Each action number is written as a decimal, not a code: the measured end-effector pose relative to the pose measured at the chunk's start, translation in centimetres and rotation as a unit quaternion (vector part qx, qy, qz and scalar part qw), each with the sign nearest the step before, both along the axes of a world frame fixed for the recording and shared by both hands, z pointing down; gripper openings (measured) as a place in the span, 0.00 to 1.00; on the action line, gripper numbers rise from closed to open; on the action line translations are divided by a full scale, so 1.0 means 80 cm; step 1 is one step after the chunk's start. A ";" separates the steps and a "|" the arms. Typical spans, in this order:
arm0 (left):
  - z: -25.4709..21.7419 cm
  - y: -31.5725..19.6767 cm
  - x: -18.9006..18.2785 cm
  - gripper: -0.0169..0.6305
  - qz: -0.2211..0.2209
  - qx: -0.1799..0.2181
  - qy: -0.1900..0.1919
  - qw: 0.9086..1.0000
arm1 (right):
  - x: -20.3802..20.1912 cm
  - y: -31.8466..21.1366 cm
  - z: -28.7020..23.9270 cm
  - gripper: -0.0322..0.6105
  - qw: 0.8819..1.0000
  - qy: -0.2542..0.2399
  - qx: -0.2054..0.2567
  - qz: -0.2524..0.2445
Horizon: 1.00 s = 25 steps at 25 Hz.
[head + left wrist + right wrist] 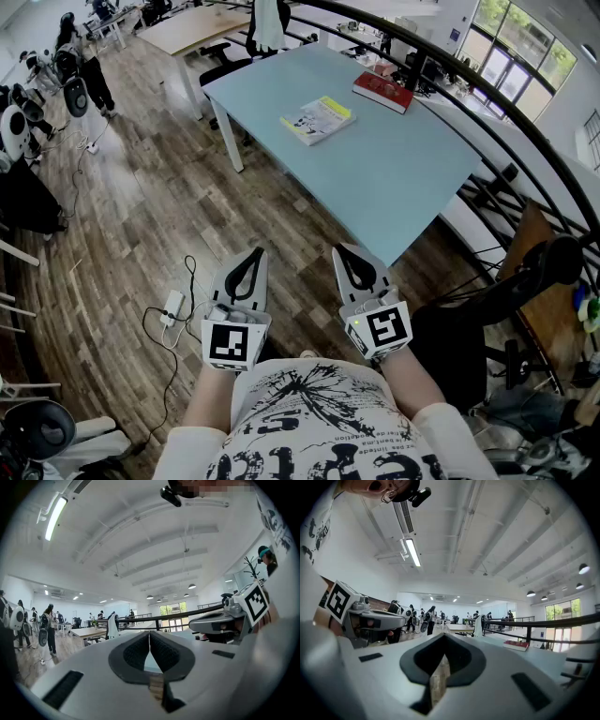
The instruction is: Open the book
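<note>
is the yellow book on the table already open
No, the yellow book lies shut with its cover facing up on the blue table.

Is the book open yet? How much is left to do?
Nothing looks done yet. The yellow-and-white book lies closed on the blue table, and the red book does too. In hand: nothing. The left gripper and right gripper hang over the floor, short of the table, jaws together and empty. Left to do: reach a book and lift its cover.
</note>
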<state>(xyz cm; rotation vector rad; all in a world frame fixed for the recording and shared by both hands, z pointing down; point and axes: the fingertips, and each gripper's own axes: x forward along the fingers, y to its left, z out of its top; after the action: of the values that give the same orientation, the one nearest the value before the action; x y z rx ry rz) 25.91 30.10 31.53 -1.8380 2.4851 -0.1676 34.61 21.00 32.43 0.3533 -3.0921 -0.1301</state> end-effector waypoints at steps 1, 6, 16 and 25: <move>0.001 0.001 -0.001 0.06 0.001 -0.001 0.000 1.000 | -0.001 0.001 0.002 0.06 1.000 0.001 -0.002 0.000; 0.003 -0.001 -0.008 0.06 0.003 -0.005 0.005 1.000 | -0.006 0.000 0.009 0.06 1.000 0.010 -0.007 0.001; 0.030 -0.015 -0.055 0.06 0.027 -0.020 0.025 0.999 | -0.047 -0.019 0.040 0.07 0.998 0.020 -0.046 0.037; 0.043 -0.051 -0.202 0.06 0.090 -0.037 0.039 0.995 | -0.175 -0.055 0.053 0.07 0.992 0.045 -0.055 0.105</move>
<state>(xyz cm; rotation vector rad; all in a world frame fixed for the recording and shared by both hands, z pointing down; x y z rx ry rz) 9.77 26.04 34.98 -2.1248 2.3745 -0.1871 20.63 16.61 36.69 0.6454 -2.9333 0.0284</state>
